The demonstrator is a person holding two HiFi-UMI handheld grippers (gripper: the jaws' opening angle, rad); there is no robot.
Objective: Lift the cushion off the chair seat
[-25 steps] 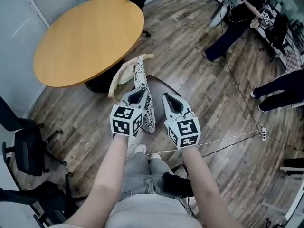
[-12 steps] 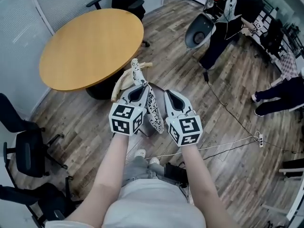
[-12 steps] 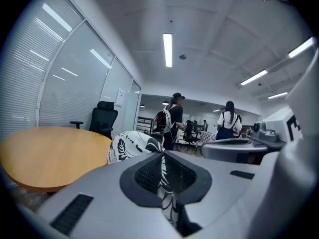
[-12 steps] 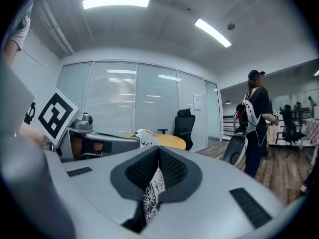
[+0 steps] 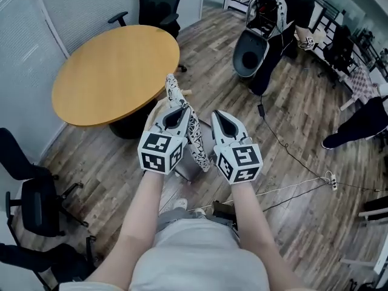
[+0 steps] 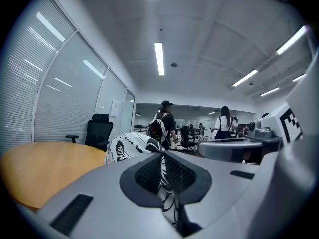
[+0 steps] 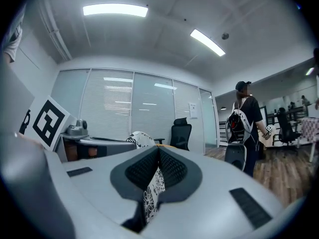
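Round table (image 5: 115,71): wooden top, beyond and to the left of both grippers.
Cushion (image 5: 194,135): black-and-white print, held on edge in the air beside the table's near rim.
Left gripper (image 5: 177,109): jaws pinched tight on the cushion's table-side edge.
Right gripper (image 5: 217,114): jaws clamped on the cushion's edge away from the table.

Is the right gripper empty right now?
No, the right gripper is shut on a fold of the patterned cushion.

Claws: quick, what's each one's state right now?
Left claw: closed on the cushion.
Right claw: closed on the cushion too.
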